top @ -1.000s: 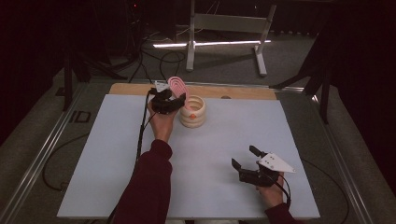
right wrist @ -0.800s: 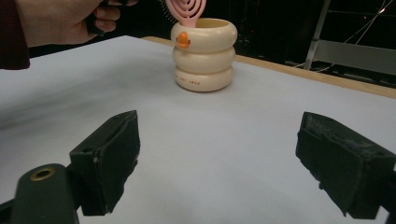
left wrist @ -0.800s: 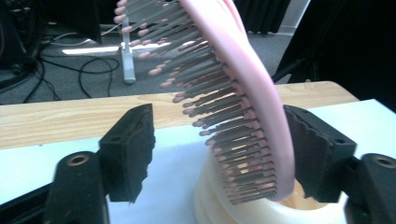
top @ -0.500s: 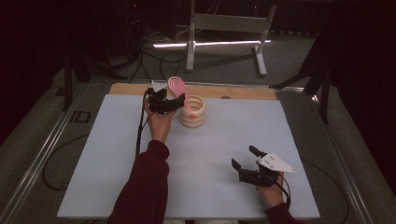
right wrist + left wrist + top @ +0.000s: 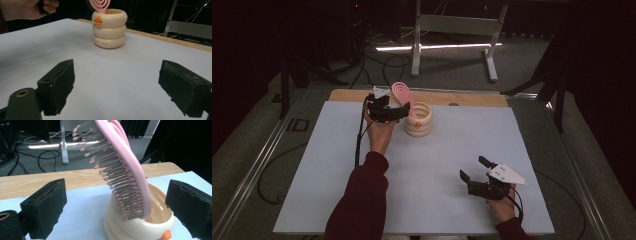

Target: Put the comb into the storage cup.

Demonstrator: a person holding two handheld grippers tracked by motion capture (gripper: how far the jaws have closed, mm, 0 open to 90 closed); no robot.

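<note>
A pink hairbrush [image 5: 402, 93] stands tilted, bristles toward the left, in a cream ringed cup [image 5: 418, 120] at the far middle of the white table. My left gripper [image 5: 401, 111] is open just left of the cup. In the left gripper view the hairbrush [image 5: 127, 170] and the cup [image 5: 135, 227] lie between the wide-apart jaws, which touch neither. My right gripper [image 5: 474, 169] is open at the near right, resting low with nothing between its jaws. From the right gripper [image 5: 122, 87] the cup [image 5: 109, 28] stands well ahead, with an orange knob [image 5: 98, 20] on its side.
A wooden strip [image 5: 462, 97] runs along the table's far edge behind the cup. Beyond it on the floor are a metal stand [image 5: 452, 25] and cables. The white table top [image 5: 437, 150] stretches bare between the cup and my right gripper.
My left gripper has drawn back slightly to the left, away from the cup. The hairbrush stays in the cup. My right gripper has not moved.
</note>
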